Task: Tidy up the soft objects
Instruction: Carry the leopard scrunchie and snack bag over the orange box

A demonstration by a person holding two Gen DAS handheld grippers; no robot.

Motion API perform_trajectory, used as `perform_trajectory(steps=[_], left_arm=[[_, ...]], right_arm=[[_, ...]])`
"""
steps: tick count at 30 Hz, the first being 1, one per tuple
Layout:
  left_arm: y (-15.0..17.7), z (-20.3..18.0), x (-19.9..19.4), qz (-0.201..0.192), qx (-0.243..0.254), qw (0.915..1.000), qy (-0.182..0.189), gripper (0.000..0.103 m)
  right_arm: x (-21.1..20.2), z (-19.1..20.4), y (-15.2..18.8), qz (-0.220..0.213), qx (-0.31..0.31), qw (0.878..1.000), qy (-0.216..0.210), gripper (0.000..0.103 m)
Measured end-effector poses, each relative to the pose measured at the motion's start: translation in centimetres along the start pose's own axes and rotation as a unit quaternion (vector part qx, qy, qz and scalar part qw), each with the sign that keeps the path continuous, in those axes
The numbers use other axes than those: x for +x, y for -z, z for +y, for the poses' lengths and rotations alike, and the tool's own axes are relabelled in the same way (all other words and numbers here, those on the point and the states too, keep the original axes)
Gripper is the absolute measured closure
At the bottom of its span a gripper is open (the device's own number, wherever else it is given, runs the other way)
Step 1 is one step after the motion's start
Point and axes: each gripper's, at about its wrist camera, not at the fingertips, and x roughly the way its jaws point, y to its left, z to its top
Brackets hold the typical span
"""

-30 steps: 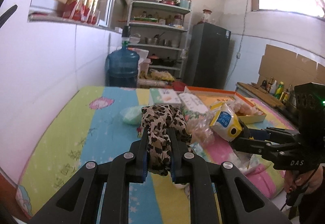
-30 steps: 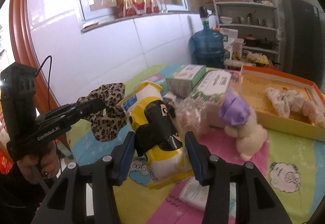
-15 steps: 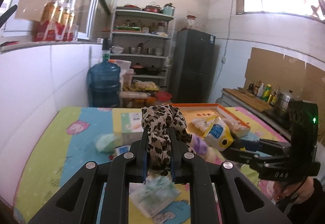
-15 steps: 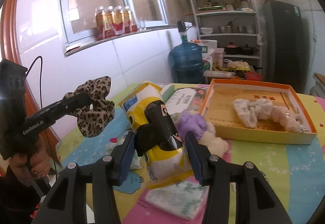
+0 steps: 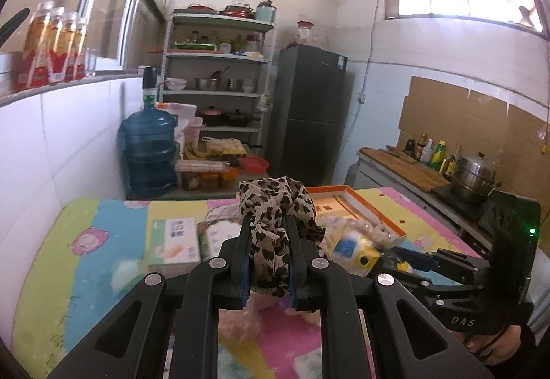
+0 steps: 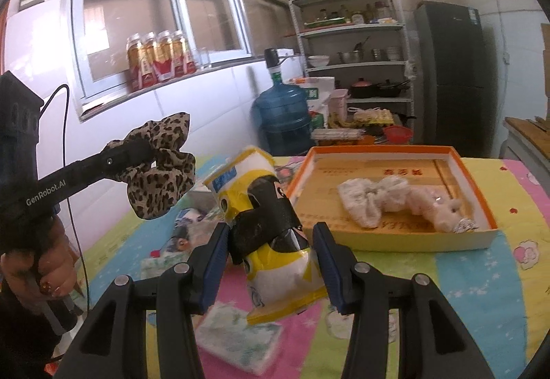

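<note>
My left gripper (image 5: 267, 234) is shut on a leopard-print scrunchie (image 5: 275, 207), held in the air above the table; the same scrunchie (image 6: 160, 169) shows at the left of the right wrist view. My right gripper (image 6: 271, 241) is shut on a yellow, white and black soft pack (image 6: 271, 227), also lifted; that pack (image 5: 354, 250) appears at the right of the left wrist view. An orange-rimmed shallow box (image 6: 481, 186) lies ahead on the colourful tablecloth (image 6: 481, 275), with pale fluffy soft items (image 6: 388, 200) inside.
Tissue packs (image 6: 237, 337) and a green-white box (image 5: 173, 241) lie on the table. A blue water jug (image 5: 147, 155), a loaded shelf rack (image 5: 220, 86) and a dark fridge (image 5: 309, 117) stand behind. A white tiled wall (image 5: 51, 138) runs along the left.
Both grippers have lifted and swung toward the orange box with their loads still held. The box now lies directly ahead of the right gripper; the purple-capped plush has dropped from view.
</note>
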Motion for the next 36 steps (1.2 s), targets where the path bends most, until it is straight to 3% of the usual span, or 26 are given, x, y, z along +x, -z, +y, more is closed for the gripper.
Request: perform_trajectory(steps=[2, 3, 4, 9, 15, 16, 17, 18, 20, 25, 28, 36], left_arm=[[-0.5, -0.5, 0.9, 0.004, -0.002, 1.0000, 0.006, 0.087], [-0.7, -0.8, 1.4, 0.005, -0.003, 0.9999, 0.009, 0.087], [-0.9, -1.0, 1.9, 0.007, -0.002, 0.9999, 0.010, 0.087], [-1.1, -2.2, 5.0, 0.032, -0.008, 0.9993, 0.018, 0.087], [-0.8, -3.0, 6.9, 0.049, -0.005, 0.9986, 0.019, 0.087], [-0.8, -3.2, 7.1, 0.052, -0.005, 0.9984, 0.020, 0.087], [-0.7, -3.3, 7.4, 0.054, -0.003, 0.9983, 0.021, 0.087], [-0.6, -3.4, 7.5, 0.055, -0.001, 0.9982, 0.021, 0.087], [-0.5, -3.6, 7.7, 0.058, 0.004, 0.9981, 0.020, 0.087], [-0.6, -4.0, 8.1, 0.063, 0.005, 0.9978, 0.018, 0.087], [-0.6, -4.0, 8.1, 0.064, 0.006, 0.9978, 0.018, 0.087], [-0.1, -4.1, 8.9, 0.074, 0.007, 0.9971, 0.015, 0.087]], right_arm=[[-0.4, -1.0, -0.6, -0.009, 0.002, 1.000, 0.009, 0.059], [-0.6, -1.3, -0.8, -0.012, 0.003, 1.000, 0.010, 0.077], [-0.8, -1.8, -1.1, -0.017, 0.004, 1.000, 0.015, 0.083], [-0.1, -4.4, -1.6, -0.012, 0.008, 0.999, 0.045, 0.083], [0.4, -7.1, 0.0, 0.028, 0.026, 0.999, 0.010, 0.083], [0.6, -7.2, 0.4, 0.042, 0.014, 0.999, -0.005, 0.082], [0.7, -7.1, 0.7, 0.055, 0.001, 0.998, -0.012, 0.072], [0.9, -7.0, 1.0, 0.069, -0.014, 0.997, -0.018, 0.048], [1.6, -6.7, 1.8, 0.102, -0.050, 0.993, -0.024, 0.015], [3.9, -6.7, 3.8, 0.184, -0.117, 0.976, -0.023, 0.014], [4.8, -7.0, 4.5, 0.210, -0.133, 0.968, -0.025, 0.015], [6.3, -6.0, 5.8, 0.248, -0.188, 0.949, -0.046, 0.035]])
